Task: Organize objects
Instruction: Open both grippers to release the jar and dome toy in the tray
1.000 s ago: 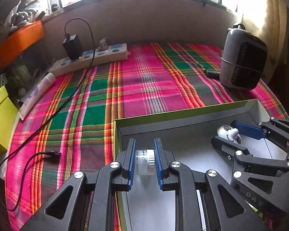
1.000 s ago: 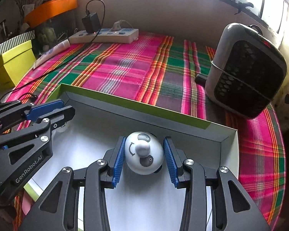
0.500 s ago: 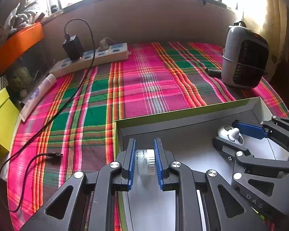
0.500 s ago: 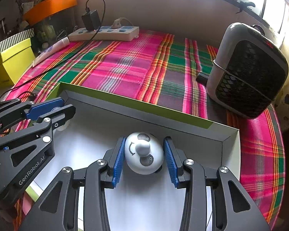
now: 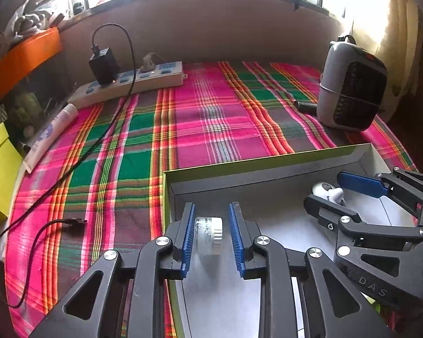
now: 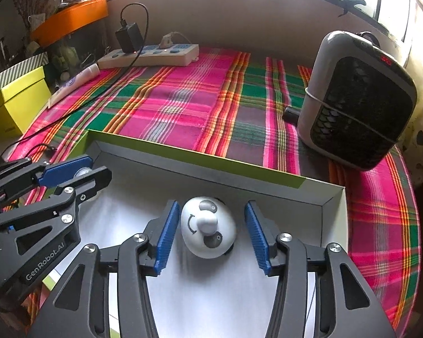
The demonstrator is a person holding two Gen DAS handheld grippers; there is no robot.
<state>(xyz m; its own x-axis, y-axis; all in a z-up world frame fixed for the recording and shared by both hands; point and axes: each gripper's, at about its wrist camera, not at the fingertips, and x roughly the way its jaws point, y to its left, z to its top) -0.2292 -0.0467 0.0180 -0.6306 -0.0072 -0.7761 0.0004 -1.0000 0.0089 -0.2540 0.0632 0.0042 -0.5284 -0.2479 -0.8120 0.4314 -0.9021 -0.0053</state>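
Right across the table lies a plaid cloth [image 5: 211, 118] in pink, green and orange, and everything else sits on it. Nearest the grippers is a shallow open box [image 6: 200, 159] with a green outer wall and a pale grey floor. Beyond its far right corner stands a grey fan heater [image 6: 358, 101] with a dark grille, tilted back a little. At the far left edge of the cloth a white power strip [image 5: 132, 84] carries a black charger [image 5: 103, 66], whose cable trails toward the near left corner of the cloth. A yellow box [image 6: 19, 101] sits off the cloth to the left, under an orange tray [image 6: 70, 18].

Inside the shallow box, the right gripper [image 6: 211, 236] points down at a white panda-faced toy [image 6: 207, 229] resting on the box floor. Its jaws are opening; the toy is between the blue pads, with a clear gap on its right side and only a narrow one on its left. The left gripper [image 5: 211, 239] is at the box's left end, its jaws also opening around a small clear jar with a white ribbed lid [image 5: 208, 235], lying on its side. The left pad looks to be touching or just beside the jar; the right pad stands apart.
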